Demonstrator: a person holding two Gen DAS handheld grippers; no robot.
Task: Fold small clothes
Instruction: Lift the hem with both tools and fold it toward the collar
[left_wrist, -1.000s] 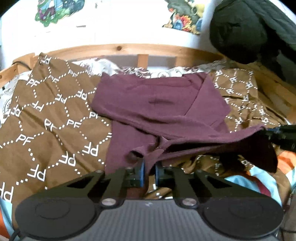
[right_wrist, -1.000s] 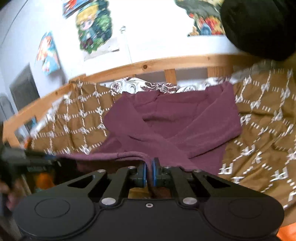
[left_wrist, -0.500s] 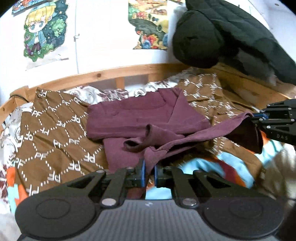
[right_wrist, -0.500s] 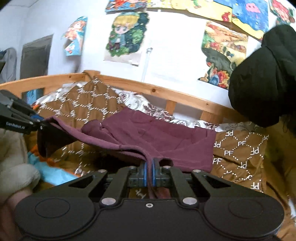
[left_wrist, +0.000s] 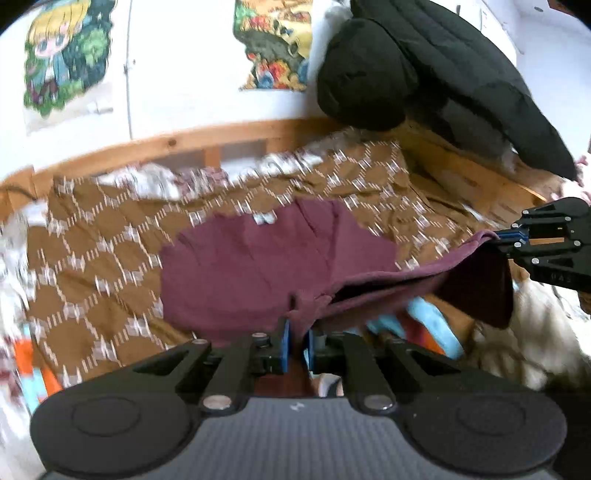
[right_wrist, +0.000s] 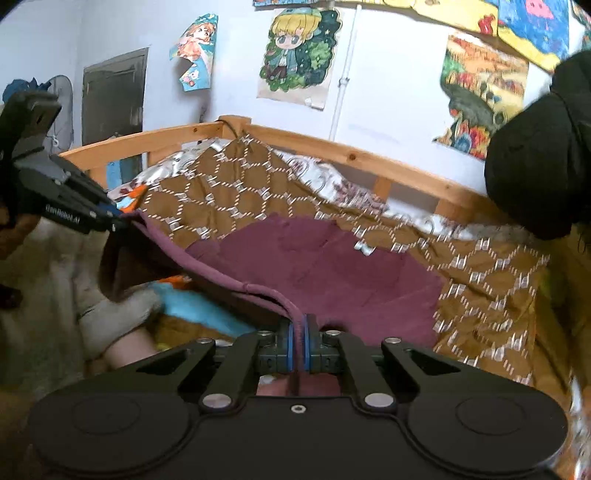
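A maroon garment (left_wrist: 258, 266) is being held up along its near hem, its far half lying on a brown patterned blanket (left_wrist: 96, 258) on a bed. The hem is being clenched by the left gripper (left_wrist: 297, 341) and, further right, by the right gripper (right_wrist: 300, 345), so the edge is being stretched between them. Beneath the lifted edge, blue and orange bedding (left_wrist: 424, 325) is being exposed. A wooden bed rail (right_wrist: 332, 147), wall posters (right_wrist: 295, 55) and a black padded jacket (left_wrist: 424, 74) are being shown beyond.
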